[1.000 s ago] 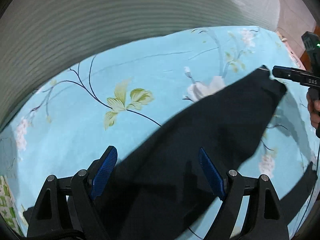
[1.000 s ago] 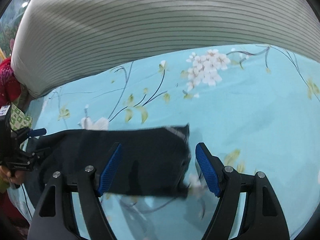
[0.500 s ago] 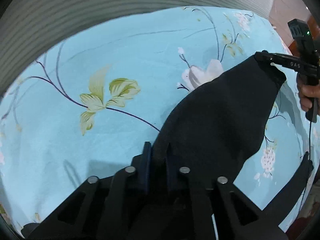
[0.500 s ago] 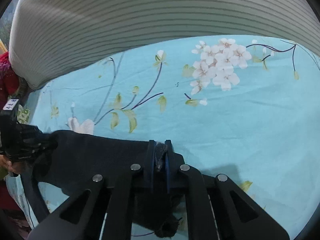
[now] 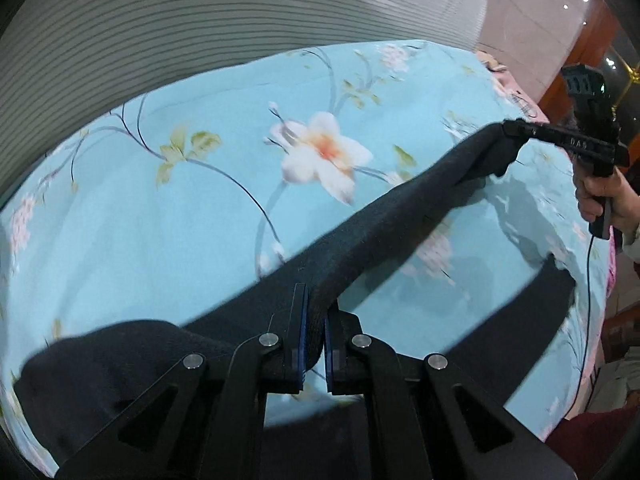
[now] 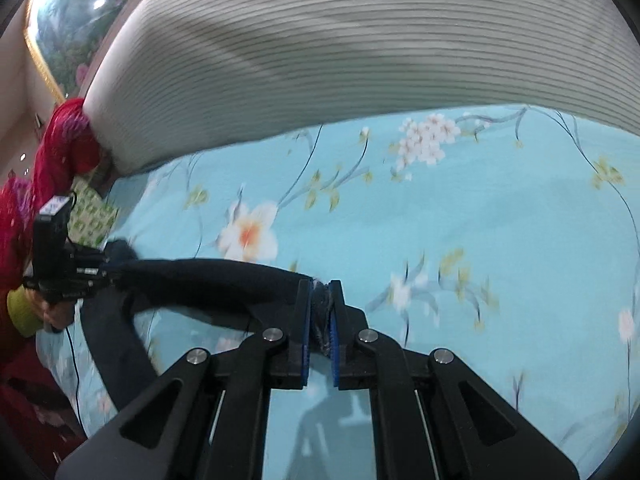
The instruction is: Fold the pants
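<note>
Two tools (image 5: 315,330) (image 6: 320,320), pants (image 5: 380,236) between.

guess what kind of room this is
Probably a bedroom: a light blue floral bedsheet covers a bed, a white ribbed quilt lies bunched behind it, and a gold-framed landscape painting hangs nearby.

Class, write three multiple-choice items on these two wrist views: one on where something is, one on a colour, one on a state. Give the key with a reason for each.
1. Where does the striped cushion lie?
A. beyond the floral sheet
B. on the pants
C. under the sheet

2. What colour are the pants?
A. red
B. black
C. white

3. How is the left hand-held gripper?
A. wide open
B. shut on nothing
C. shut on the pants

Key: A, it rises behind the sheet's far edge; B, the cloth is black against turquoise; C, fabric is pinched between its blue pads, as with the right hand-held gripper.
</note>
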